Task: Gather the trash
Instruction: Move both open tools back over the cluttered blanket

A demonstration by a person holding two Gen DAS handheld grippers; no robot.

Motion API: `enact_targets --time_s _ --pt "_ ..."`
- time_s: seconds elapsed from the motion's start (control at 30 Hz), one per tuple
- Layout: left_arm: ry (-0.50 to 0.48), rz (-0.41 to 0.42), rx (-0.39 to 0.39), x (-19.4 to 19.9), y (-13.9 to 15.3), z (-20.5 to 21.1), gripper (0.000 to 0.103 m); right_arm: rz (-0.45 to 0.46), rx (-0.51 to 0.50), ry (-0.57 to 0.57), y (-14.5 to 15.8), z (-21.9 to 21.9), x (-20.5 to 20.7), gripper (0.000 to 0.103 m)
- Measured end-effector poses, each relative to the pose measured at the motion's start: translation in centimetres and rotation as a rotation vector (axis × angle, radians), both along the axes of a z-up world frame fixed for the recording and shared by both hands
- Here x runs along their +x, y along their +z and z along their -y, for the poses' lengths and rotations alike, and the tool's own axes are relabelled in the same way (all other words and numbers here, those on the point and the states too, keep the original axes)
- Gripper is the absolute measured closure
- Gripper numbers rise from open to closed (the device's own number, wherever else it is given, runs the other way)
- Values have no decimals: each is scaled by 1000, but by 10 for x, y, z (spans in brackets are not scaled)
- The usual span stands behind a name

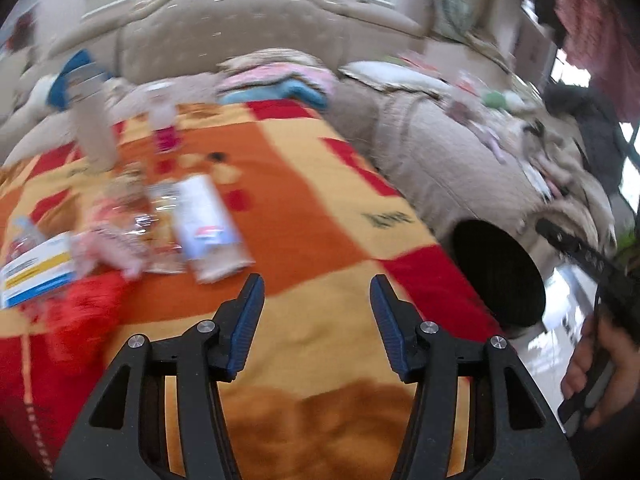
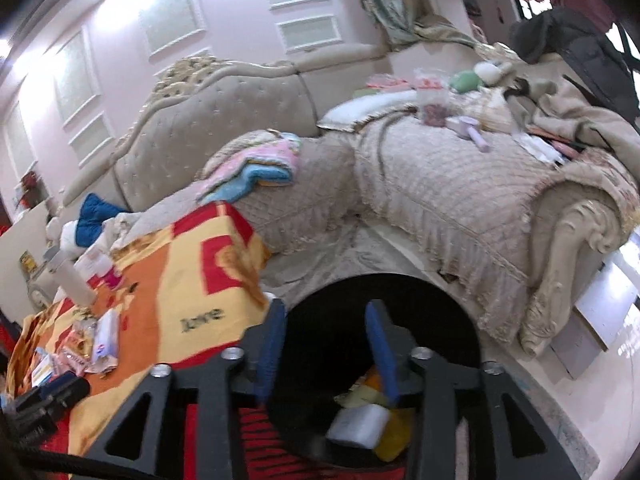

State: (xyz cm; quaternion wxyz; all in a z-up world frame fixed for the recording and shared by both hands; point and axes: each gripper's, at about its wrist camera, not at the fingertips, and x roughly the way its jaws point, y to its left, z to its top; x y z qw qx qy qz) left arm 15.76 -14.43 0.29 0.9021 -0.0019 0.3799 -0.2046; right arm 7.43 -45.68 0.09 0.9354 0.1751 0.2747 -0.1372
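Each claw (image 1: 317,282) (image 2: 326,312): 2 black arms, blue ribbed pads (image 1: 249,322), 4 silver screws.

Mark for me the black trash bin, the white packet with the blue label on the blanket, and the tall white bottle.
black trash bin (image 2: 320,328): right wrist view, dark inner wall.
white packet (image 1: 208,220): left wrist view, middle of its face.
tall white bottle (image 1: 93,128): left wrist view, mid-body.

Wrappers (image 1: 160,224) and a box (image 1: 36,276) lie on the blanket (image 1: 304,208), ahead-left of the left gripper's fingers (image 1: 248,320). Bin (image 1: 500,272) ahead-right, beside the blanket's edge. Sofa (image 1: 240,40) behind. Right gripper's fingers (image 2: 380,356) over the bin (image 2: 460,320); trash (image 2: 360,424), possibly a packet, inside it.
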Motion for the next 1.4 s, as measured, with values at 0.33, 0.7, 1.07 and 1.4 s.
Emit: enact_targets --time_s 0.33,0.7,1.07,1.4 --pt "265 111 36 17 15 -205 26 -35 -61 236 -9 -83 40 58" --pt "322 -3 -85 45 -29 -263 26 -72 -96 296 -18 -110 56 58" --pt "327 -10 -144 28 -29 -252 95 -11 -39 404 -15 -132 62 58" --pt "349 63 -183 -29 -23 -254 95 -82 -92 681 -34 -238 113 23"
